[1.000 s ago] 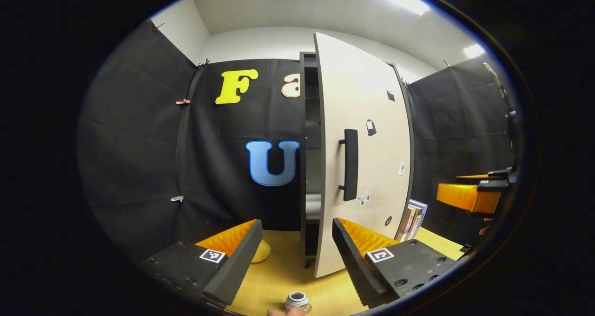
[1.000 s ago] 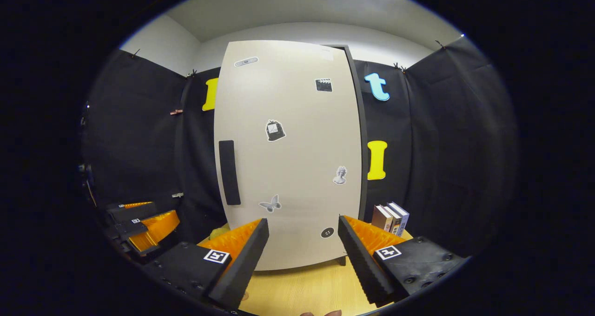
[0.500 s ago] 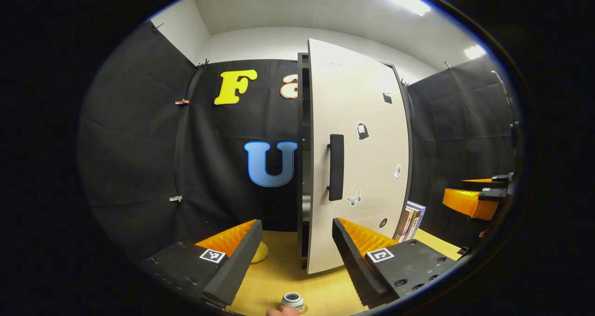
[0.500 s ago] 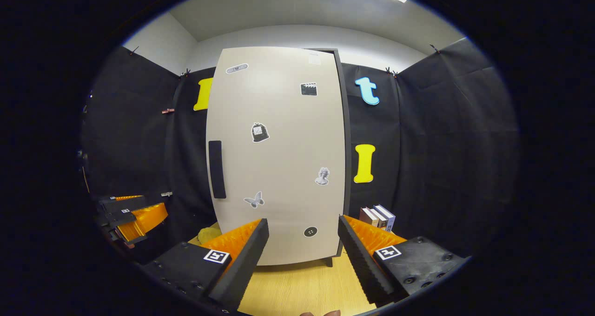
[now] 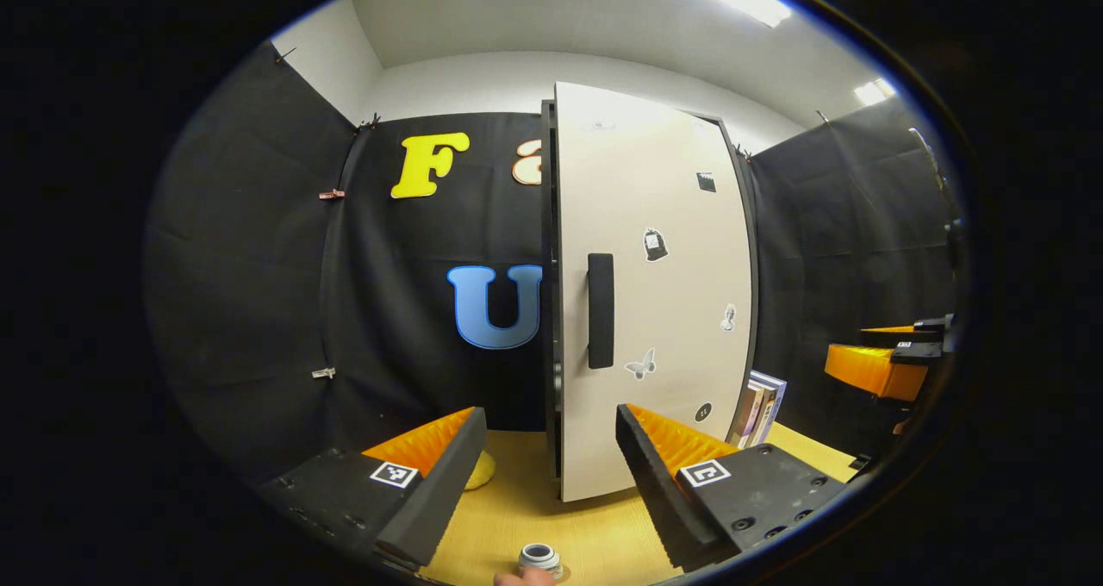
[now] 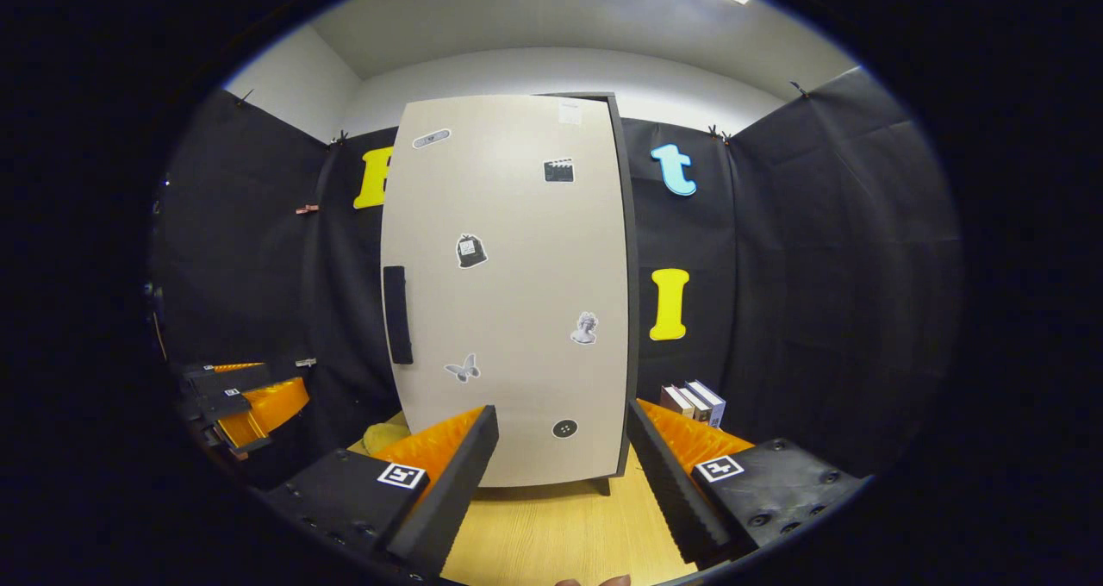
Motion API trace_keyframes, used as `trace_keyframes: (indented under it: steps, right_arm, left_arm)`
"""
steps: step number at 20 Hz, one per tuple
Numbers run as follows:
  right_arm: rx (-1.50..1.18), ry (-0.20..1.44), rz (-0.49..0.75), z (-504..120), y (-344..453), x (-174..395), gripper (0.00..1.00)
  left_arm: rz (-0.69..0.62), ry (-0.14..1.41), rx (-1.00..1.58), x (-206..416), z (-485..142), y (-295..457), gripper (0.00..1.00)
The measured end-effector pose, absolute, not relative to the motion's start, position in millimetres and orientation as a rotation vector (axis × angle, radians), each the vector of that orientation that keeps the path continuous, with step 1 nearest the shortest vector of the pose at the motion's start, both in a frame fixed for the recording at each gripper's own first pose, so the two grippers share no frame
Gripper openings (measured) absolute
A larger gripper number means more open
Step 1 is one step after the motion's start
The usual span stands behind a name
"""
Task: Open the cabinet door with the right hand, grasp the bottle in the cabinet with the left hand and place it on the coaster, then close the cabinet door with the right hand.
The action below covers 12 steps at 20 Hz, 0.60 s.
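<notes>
Two claws hang released with nothing between their fingers: the left claw (image 5: 545, 470) above the wooden counter (image 5: 517, 517), the right claw (image 6: 560, 478) facing the cabinet door (image 6: 508, 293). Just below the left claw, a bottle (image 5: 539, 559) stands on the counter (only its cap and neck are visible, so whether a coaster lies beneath cannot be told). Beyond, the door stands almost closed, its dark handle (image 5: 601, 310) untouched. Books (image 6: 694, 401) lean beside the cabinet.

The cabinet (image 6: 508, 293) stands far on the table (image 6: 551, 534). Books (image 6: 694, 401) stand right of it. The bottle (image 5: 539, 558) sits near.
</notes>
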State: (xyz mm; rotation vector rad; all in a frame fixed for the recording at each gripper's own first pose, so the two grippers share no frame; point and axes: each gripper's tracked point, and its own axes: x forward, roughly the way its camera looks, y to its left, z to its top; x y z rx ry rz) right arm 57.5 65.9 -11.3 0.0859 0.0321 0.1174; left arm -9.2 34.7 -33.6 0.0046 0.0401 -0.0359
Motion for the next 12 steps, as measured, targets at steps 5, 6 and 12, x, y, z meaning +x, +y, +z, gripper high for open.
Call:
trace_keyframes:
  steps: [5,6,12]
  right_arm:
    - [0.08,0.017,0.113,-5.0,60.9,58.4,0.97]
    - [0.081,0.02,0.113,-5.3,61.7,59.1,0.97]
    - [0.087,0.027,0.114,-7.5,60.8,61.1,0.98]
  left_arm:
    - [-0.036,0.031,0.021,-7.0,-30.4,33.3,0.95]
    - [-0.036,0.031,0.022,-5.8,-29.9,33.5,0.95]
    - [-0.048,0.031,0.036,-2.5,-29.0,28.4,0.95]
